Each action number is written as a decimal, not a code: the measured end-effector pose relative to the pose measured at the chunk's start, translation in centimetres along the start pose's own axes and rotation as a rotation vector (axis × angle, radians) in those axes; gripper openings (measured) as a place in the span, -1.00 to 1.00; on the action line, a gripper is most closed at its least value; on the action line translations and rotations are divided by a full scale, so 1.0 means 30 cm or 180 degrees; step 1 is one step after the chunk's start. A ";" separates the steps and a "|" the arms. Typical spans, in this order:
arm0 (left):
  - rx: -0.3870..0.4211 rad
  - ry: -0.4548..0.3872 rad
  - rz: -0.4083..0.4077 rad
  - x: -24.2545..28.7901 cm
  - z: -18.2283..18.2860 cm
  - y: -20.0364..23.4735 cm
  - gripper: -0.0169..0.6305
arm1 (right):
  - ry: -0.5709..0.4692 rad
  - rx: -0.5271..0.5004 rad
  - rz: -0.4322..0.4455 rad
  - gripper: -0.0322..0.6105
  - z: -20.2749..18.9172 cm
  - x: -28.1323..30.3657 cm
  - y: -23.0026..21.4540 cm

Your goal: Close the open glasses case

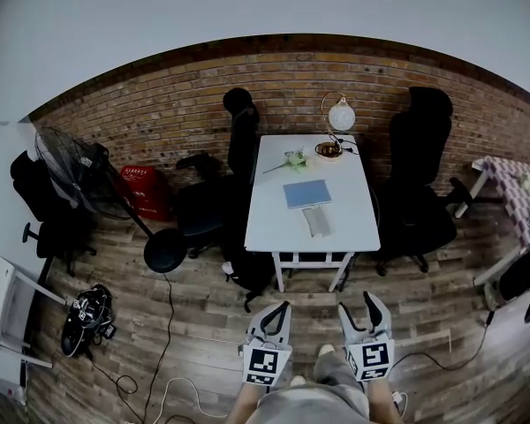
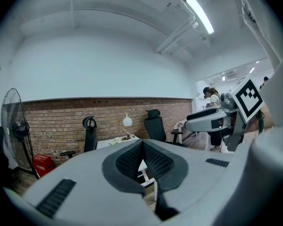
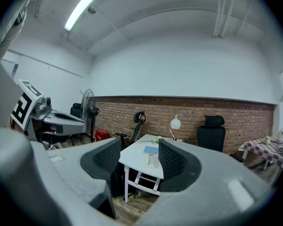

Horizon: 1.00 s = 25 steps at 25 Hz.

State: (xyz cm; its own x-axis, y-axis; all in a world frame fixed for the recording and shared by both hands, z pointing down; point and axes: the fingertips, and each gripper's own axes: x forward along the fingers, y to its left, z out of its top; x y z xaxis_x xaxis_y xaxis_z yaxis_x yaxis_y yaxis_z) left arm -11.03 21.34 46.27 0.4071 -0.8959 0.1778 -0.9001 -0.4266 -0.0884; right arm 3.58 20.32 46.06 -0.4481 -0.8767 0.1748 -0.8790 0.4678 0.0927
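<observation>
An open grey glasses case (image 1: pixel 316 221) lies on the white table (image 1: pixel 274 228), near its front edge, just in front of a blue notebook (image 1: pixel 306 193). In the right gripper view the glasses case (image 3: pixel 152 160) shows small and far off between the jaws. Both grippers hang low over the wooden floor, well short of the table. My left gripper (image 1: pixel 278 312) has its tips (image 2: pixel 142 142) touching, with nothing held. My right gripper (image 1: pixel 360 306) stands open (image 3: pixel 139 146) and empty.
A desk lamp (image 1: pixel 340 117) and a small flower sprig (image 1: pixel 293 159) stand at the table's far end. Black office chairs (image 1: pixel 420 193) (image 1: pixel 221 193) flank the table. A floor fan (image 1: pixel 79 170), a red crate (image 1: pixel 144 191) and cables (image 1: pixel 163 343) are on the left. A person (image 2: pixel 212 98) stands far off.
</observation>
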 end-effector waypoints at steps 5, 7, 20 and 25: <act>0.0000 -0.0033 0.0016 0.029 0.009 0.006 -0.94 | 0.0060 -0.0009 -0.0070 -0.11 -0.012 0.014 -0.031; 0.0022 -0.0043 0.0015 0.042 0.015 0.007 -0.94 | 0.0045 -0.0010 -0.0080 -0.11 -0.010 0.022 -0.044; 0.0043 0.0043 -0.0011 0.200 0.012 0.036 -0.94 | 0.0074 0.0044 -0.0075 -0.11 -0.024 0.152 -0.136; 0.0050 0.0046 -0.0022 0.295 0.027 0.054 -0.94 | 0.0047 0.0061 -0.0045 -0.11 -0.020 0.232 -0.188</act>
State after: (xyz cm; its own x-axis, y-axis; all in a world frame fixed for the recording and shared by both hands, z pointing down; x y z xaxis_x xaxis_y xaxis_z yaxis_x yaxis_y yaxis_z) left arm -8.76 12.62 46.89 0.4108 -0.8911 0.1927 -0.8947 -0.4347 -0.1024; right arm 5.51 11.65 47.35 -0.4334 -0.8814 0.1880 -0.8882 0.4530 0.0765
